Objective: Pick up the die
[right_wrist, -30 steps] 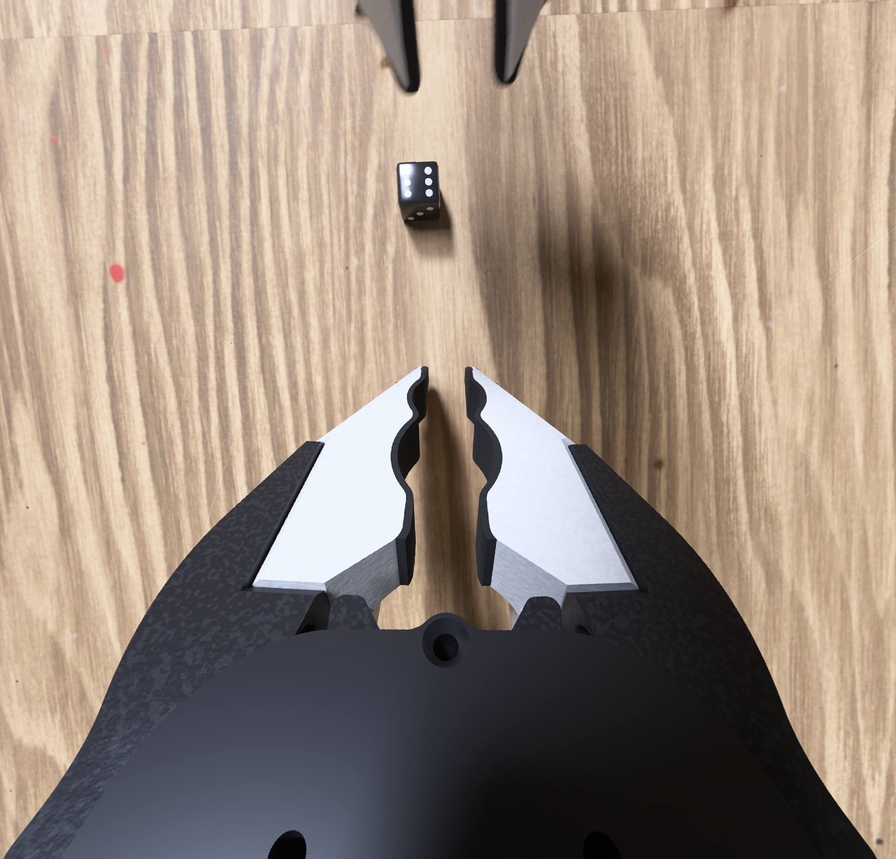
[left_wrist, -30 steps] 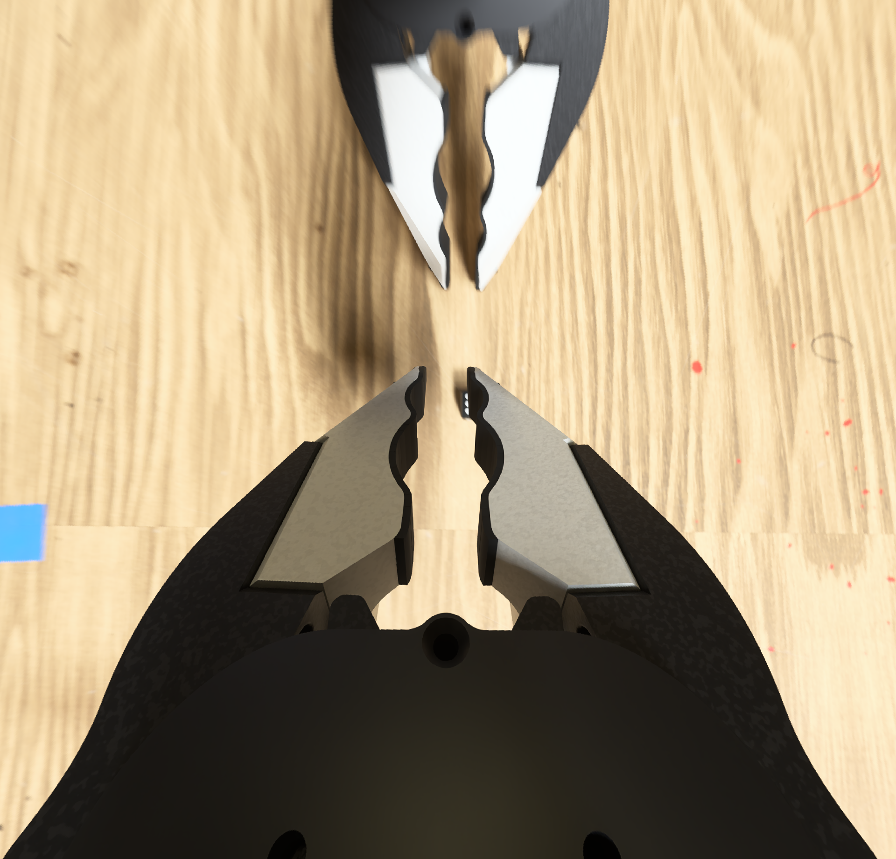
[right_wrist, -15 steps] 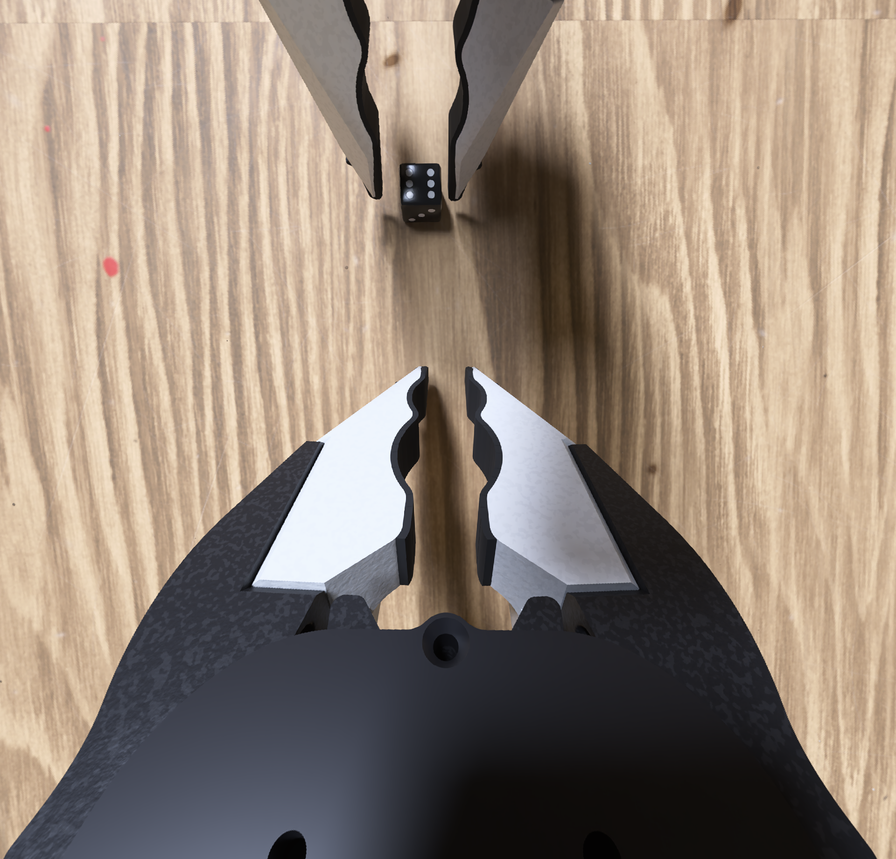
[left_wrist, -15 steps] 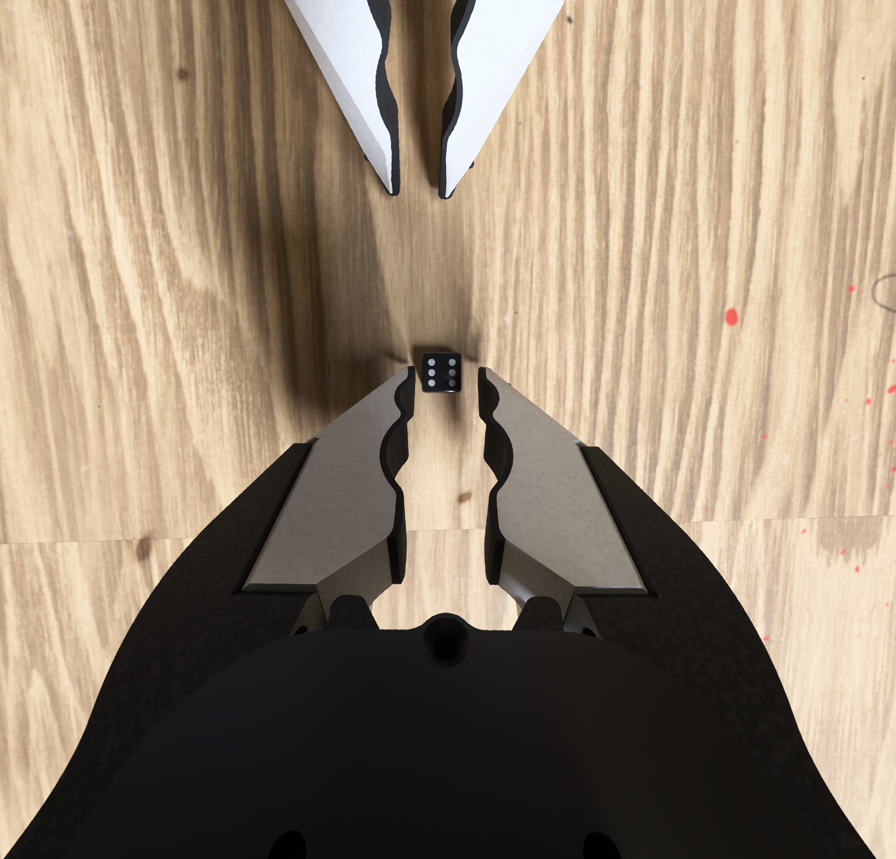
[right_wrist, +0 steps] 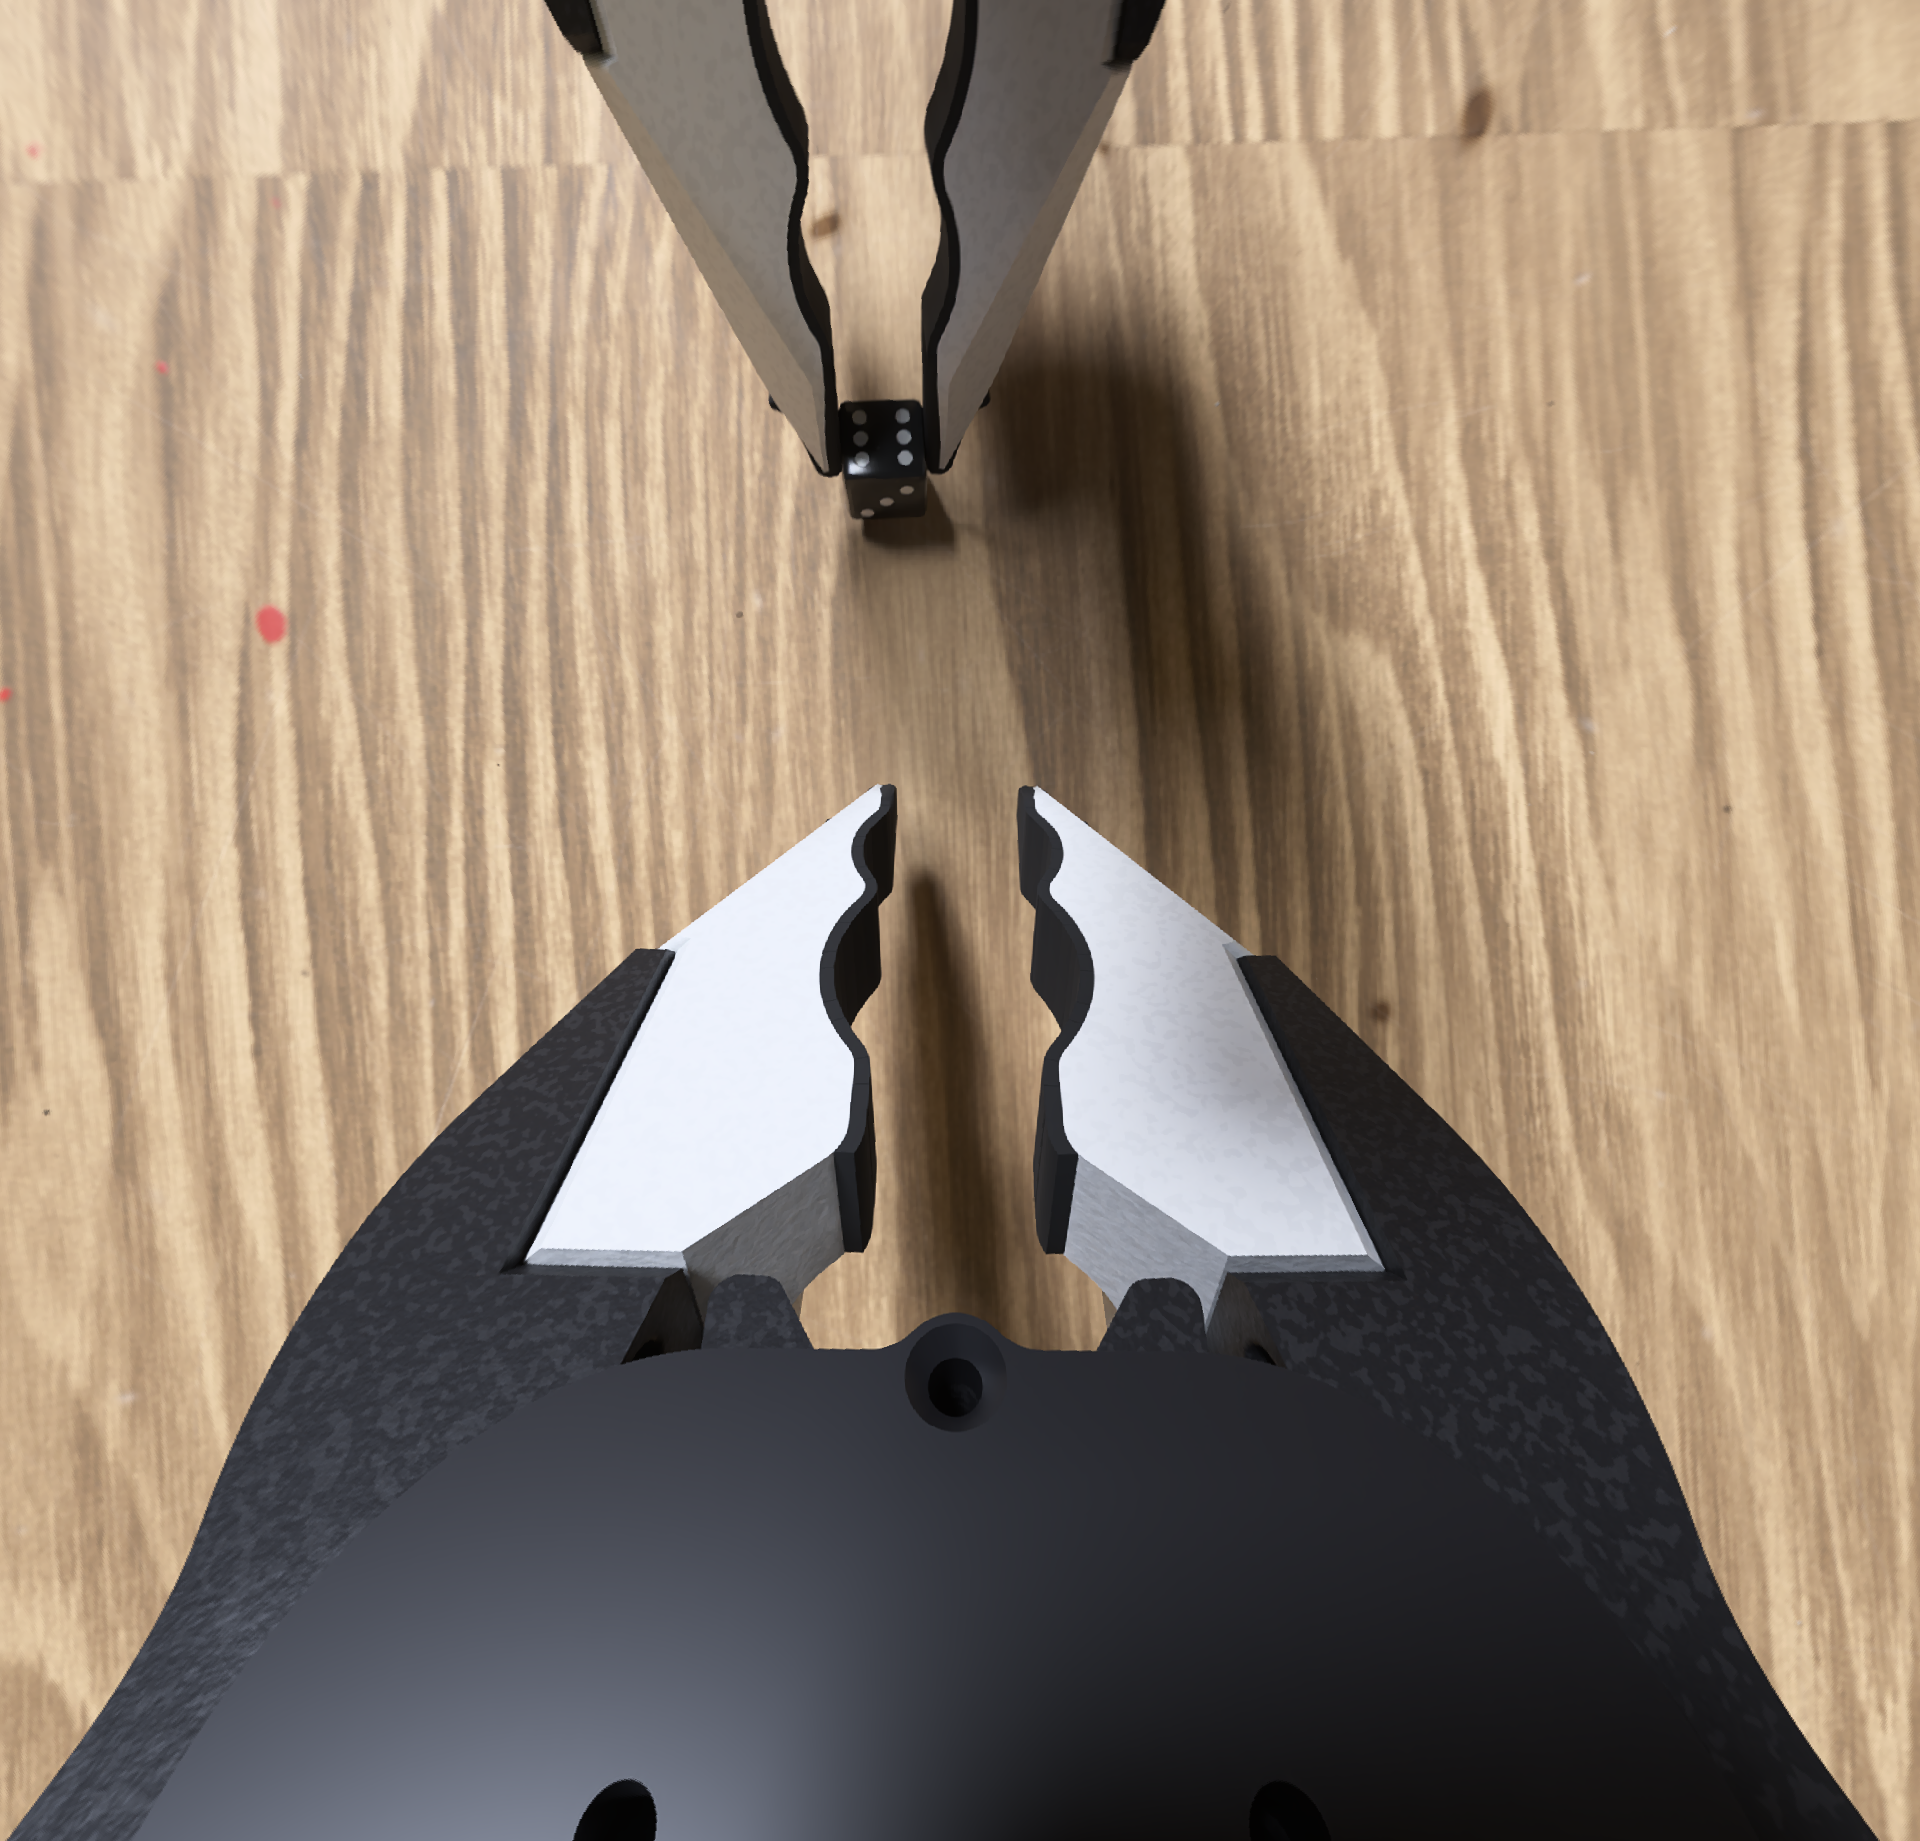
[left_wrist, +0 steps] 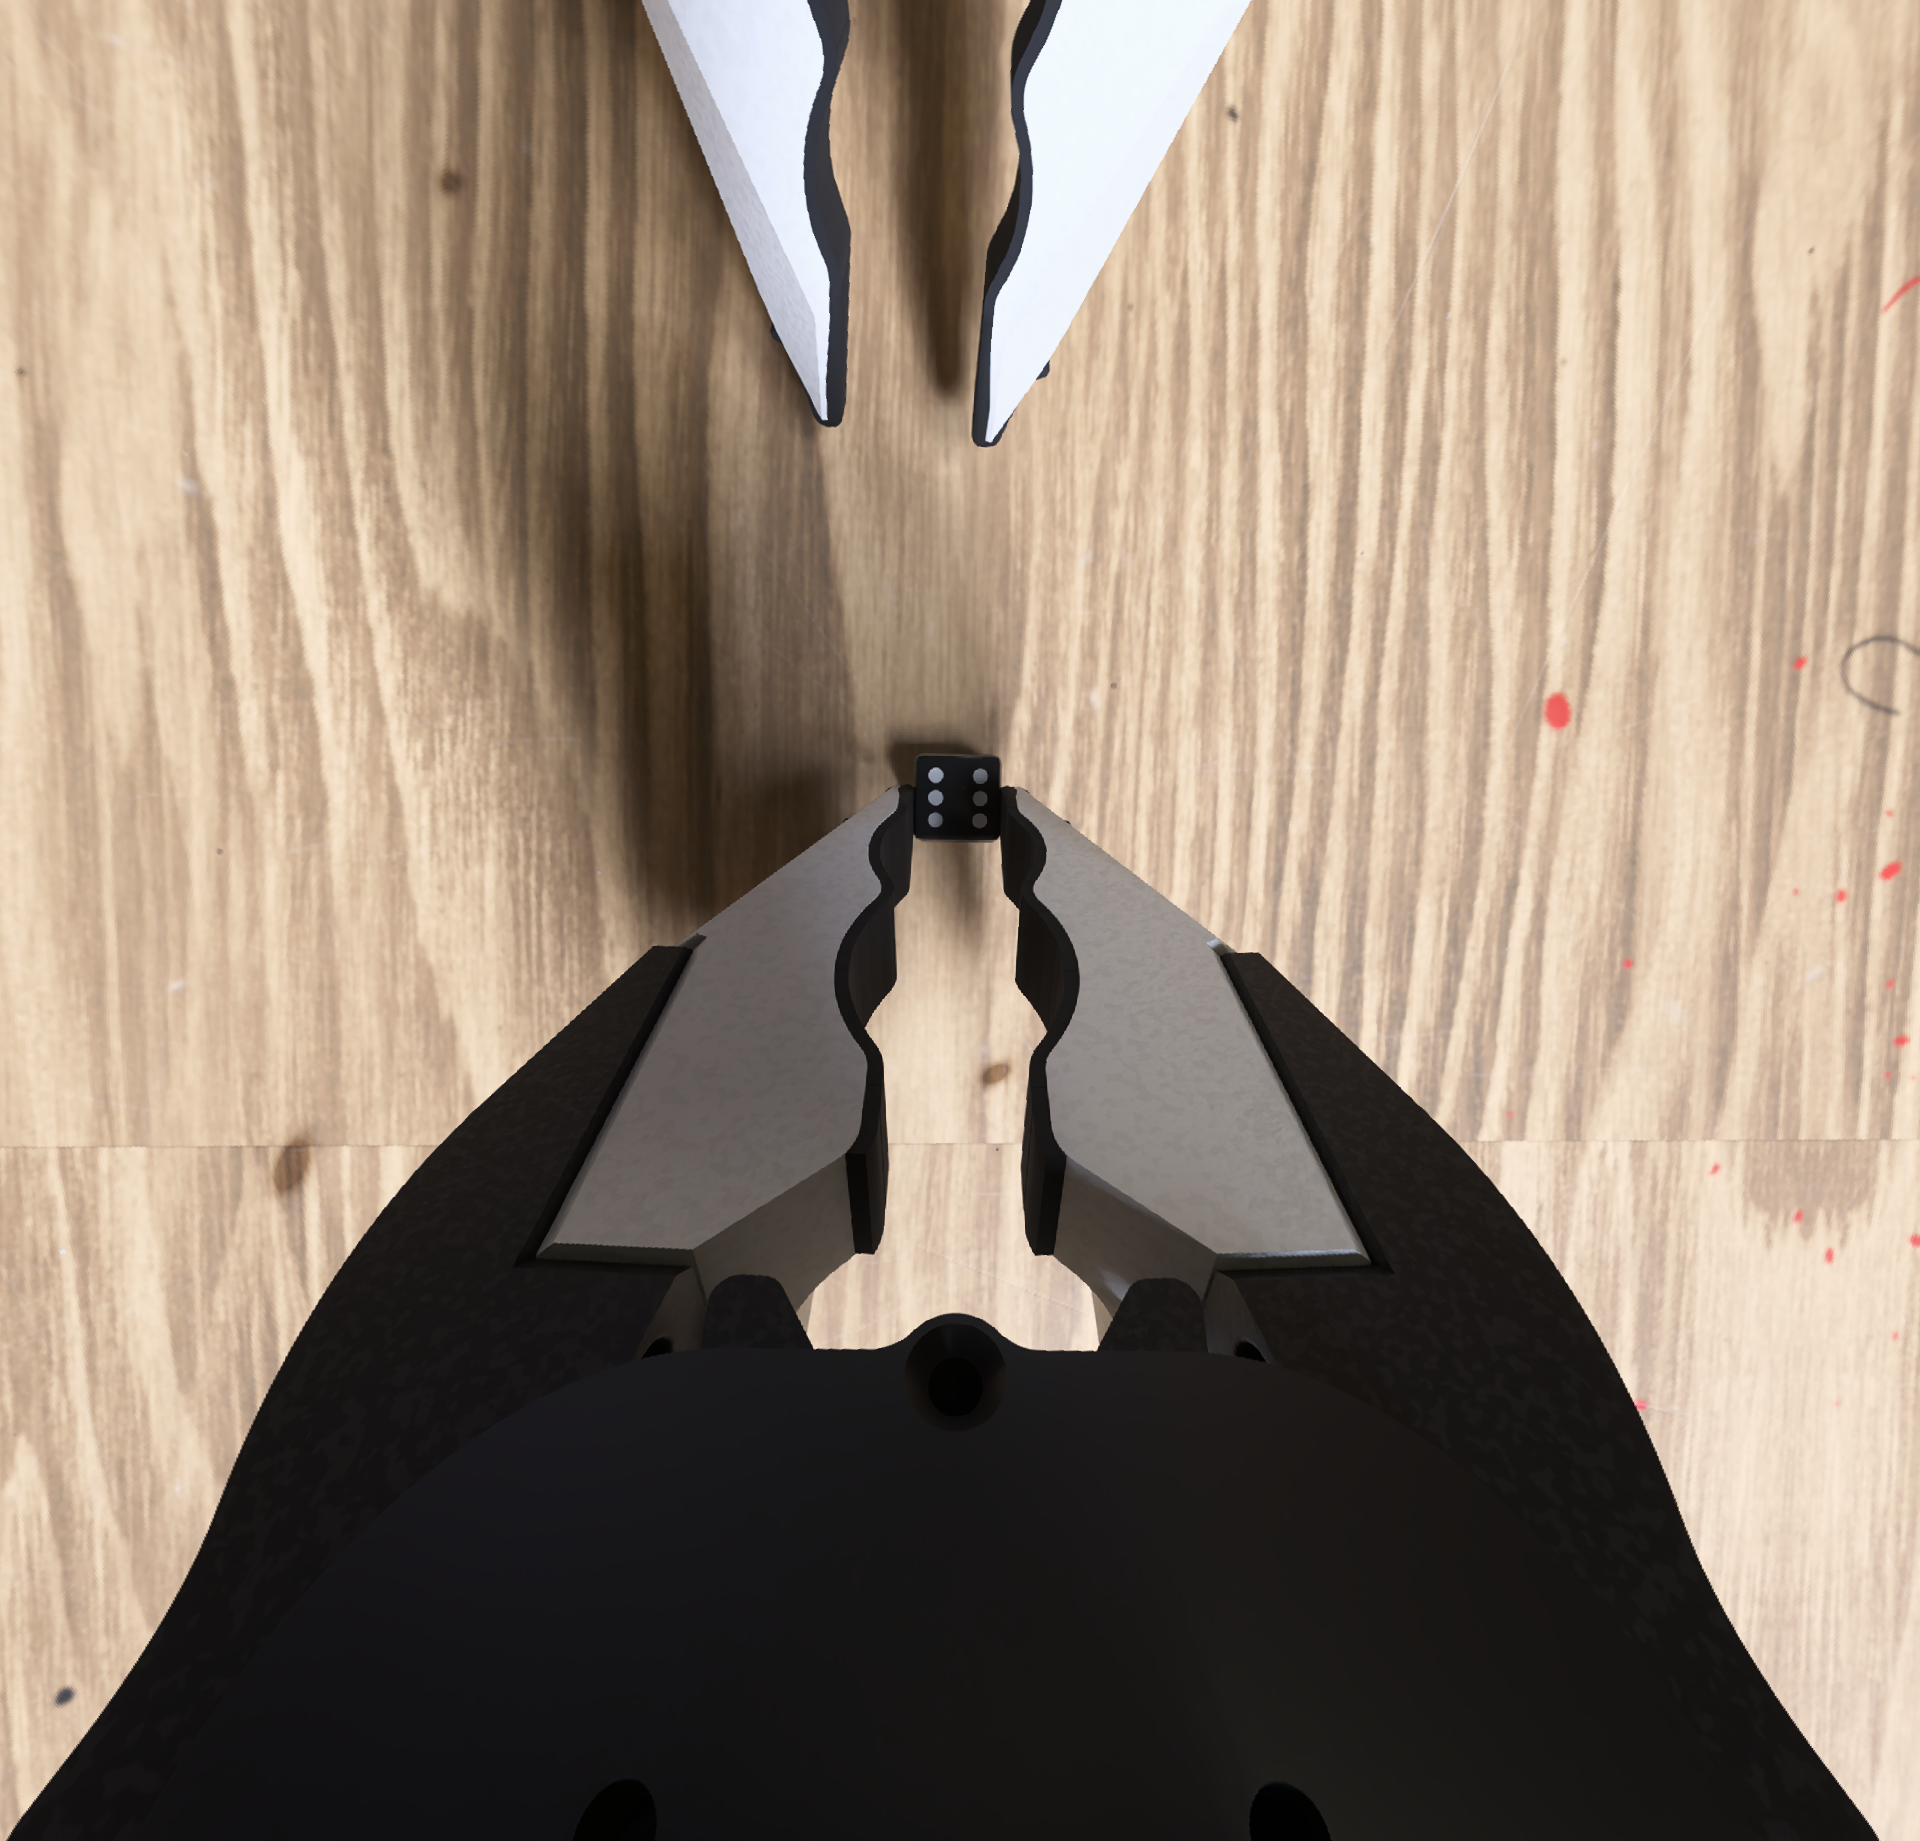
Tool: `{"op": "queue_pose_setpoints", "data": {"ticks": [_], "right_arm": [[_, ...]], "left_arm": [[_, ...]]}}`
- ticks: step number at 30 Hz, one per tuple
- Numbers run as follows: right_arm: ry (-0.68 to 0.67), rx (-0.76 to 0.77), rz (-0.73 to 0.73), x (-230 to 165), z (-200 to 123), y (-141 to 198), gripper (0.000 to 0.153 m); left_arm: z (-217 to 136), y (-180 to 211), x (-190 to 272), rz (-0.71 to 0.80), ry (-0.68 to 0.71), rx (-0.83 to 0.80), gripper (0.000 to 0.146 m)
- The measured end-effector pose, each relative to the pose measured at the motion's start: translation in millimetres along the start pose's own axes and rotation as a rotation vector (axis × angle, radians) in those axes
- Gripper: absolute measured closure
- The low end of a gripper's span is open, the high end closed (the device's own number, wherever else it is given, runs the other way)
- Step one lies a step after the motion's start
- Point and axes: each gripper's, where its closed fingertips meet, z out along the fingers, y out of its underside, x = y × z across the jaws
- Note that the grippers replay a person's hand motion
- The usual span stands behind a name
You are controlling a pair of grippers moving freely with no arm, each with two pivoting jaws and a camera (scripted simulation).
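A small black die with white pips (left_wrist: pixel 958 799) sits between the fingertips of my left gripper (left_wrist: pixel 958 806), whose jaws press on its two sides just at the wooden table (left_wrist: pixel 312 648). The right wrist view shows the same grip from the far side: the left gripper (right_wrist: pixel 883 463) clamps the die (right_wrist: pixel 883 487), and a small shadow lies under it. I cannot tell if the die is off the wood. My right gripper (right_wrist: pixel 958 794) is empty, its jaws a narrow gap apart, a short way from the die. It faces the left gripper in the left wrist view (left_wrist: pixel 904 430).
The table is bare light wood with a plank seam (left_wrist: pixel 208 1147). Small red paint spots lie to the right in the left wrist view (left_wrist: pixel 1555 711) and to the left in the right wrist view (right_wrist: pixel 270 624).
My left gripper has moved forward around the die and closed its jaws onto it. My right gripper's jaws have parted slightly, and it has stayed back from the die.
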Motion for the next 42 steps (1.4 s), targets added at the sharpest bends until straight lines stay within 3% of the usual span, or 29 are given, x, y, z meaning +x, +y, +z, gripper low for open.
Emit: {"op": "queue_pose_setpoints", "data": {"ticks": [7, 16, 42], "right_arm": [[0.072, 0.094, 0.073, -1, -23, 12, 0.125], [0.085, 0.136, 0.129, -11, -28, 28, 0.125], [0.074, 0.194, 0.146, -12, -30, 30, 0.126]], "left_arm": [[-1, -29, 0, 0.018, -0.016, 0.046, 0.13], [22, -58, -13, -0.047, -0.027, 0.01, 0.13], [28, -49, -12, -0.012, -0.007, -0.092, 0.13]]}}
